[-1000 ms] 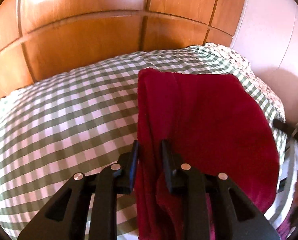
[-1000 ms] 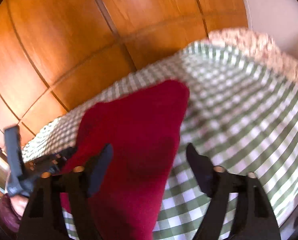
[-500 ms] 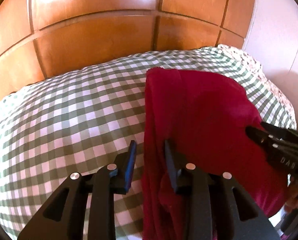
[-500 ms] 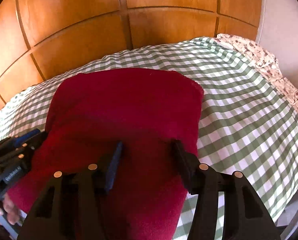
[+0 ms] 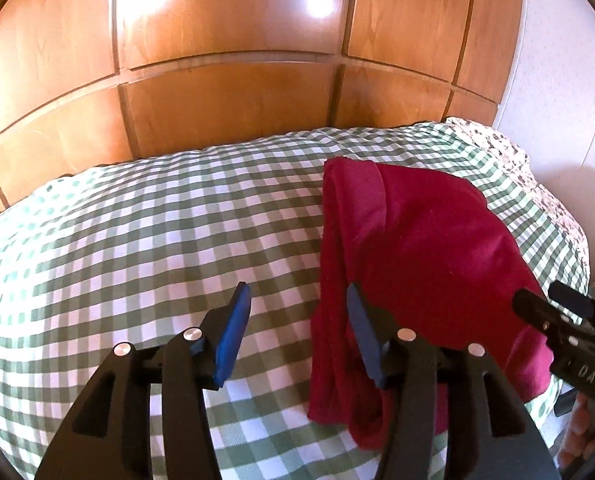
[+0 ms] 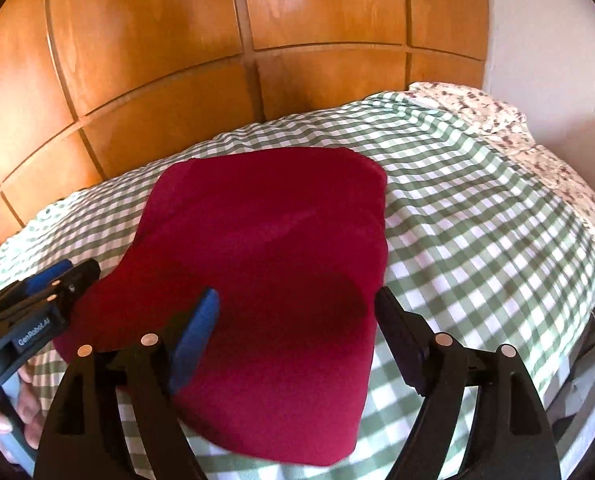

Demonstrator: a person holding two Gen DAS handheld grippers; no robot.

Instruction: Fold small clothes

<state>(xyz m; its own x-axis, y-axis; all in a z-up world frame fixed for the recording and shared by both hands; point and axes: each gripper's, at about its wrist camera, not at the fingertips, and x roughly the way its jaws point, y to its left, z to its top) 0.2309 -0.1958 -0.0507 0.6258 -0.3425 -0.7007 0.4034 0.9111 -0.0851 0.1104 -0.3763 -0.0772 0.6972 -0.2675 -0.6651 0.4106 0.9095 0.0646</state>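
Both claws have just been opening. My left claw, which a second ago stood close about the left edge of the red garment, is now spread and has nothing in it: one finger over the green checked bedspread, the other at the cloth's edge, no pad pressing. My right claw narrowed briefly over the cloth, then spread wide; it hovers above the near right portion of the garment with the fabric lying flat below it, not pinched. I read this as a release after a fold: the garment lies as a compact folded slab on the bed, its left side doubled in a long roll, its far corners roughly square. Probably a further fold or a smoothing pass remains. Room: broad open bedspread to the left of the garment, a narrower strip to the right before the bed's edge, where a floral sheet shows. The wooden panelling stands behind the far side, well apart from the cloth. The near hem overhangs toward me; the claws sit near each other here.
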